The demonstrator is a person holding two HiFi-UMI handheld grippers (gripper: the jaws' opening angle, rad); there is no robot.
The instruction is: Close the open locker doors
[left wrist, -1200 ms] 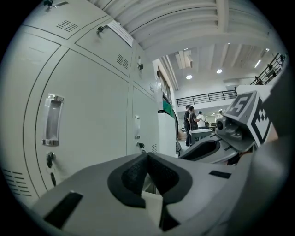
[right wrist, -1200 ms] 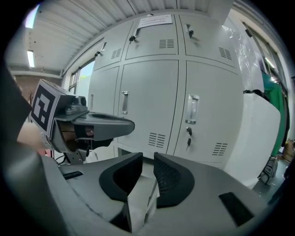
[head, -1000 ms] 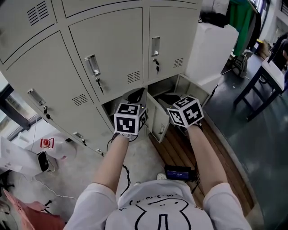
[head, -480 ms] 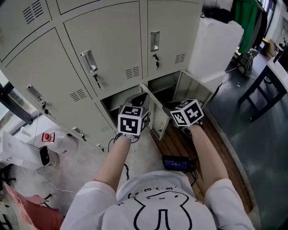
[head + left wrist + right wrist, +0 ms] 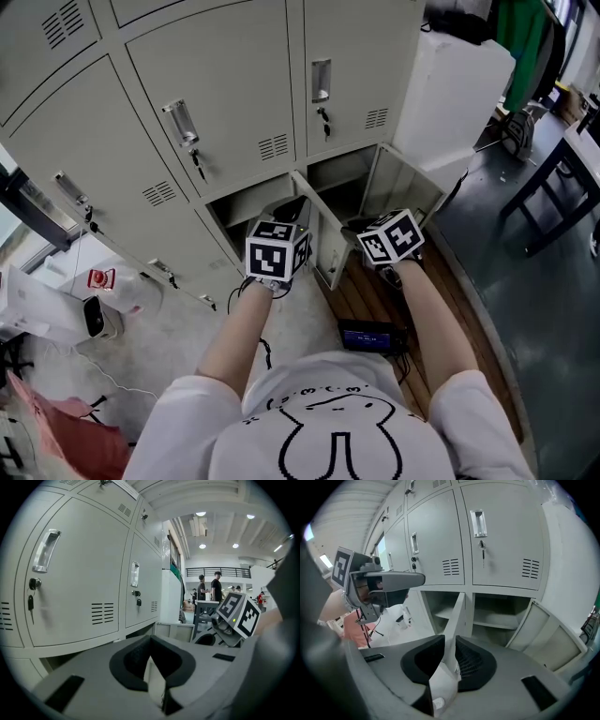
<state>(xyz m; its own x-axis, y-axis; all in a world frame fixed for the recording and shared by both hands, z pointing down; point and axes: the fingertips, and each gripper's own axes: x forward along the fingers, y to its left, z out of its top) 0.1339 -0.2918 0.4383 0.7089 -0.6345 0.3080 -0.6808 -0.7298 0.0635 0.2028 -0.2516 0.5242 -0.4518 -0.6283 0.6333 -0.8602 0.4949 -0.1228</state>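
Grey sheet-metal locker bank [image 5: 234, 103] fills the upper part of the head view. Most of its vented doors are shut, with small keys [image 5: 323, 120] hanging from the locks.

The work left sits in the bottom row, where two neighbouring openings stand bare: the left compartment [image 5: 246, 202] and the right compartment [image 5: 339, 176]. Two grey doors are out. The right door [image 5: 405, 183] is swung wide, back towards a tall white cabinet [image 5: 450, 103]. The middle door [image 5: 323, 246] sticks straight out between the two compartments, edge-on to the person. As I read it, nothing of the task is done yet; both doors need pushing home.

The left gripper [image 5: 157, 670], topped by its marker cube, hangs in front of the left compartment. Its jaws are a narrow way apart and grip nothing; only a pale sliver shows through the gap. The right gripper [image 5: 447, 663] hangs just right of the middle door with its jaws roughly half apart. That door's edge lines up in the gap, but the pads do not seem to press on it. The middle door looks like the nearer first job.
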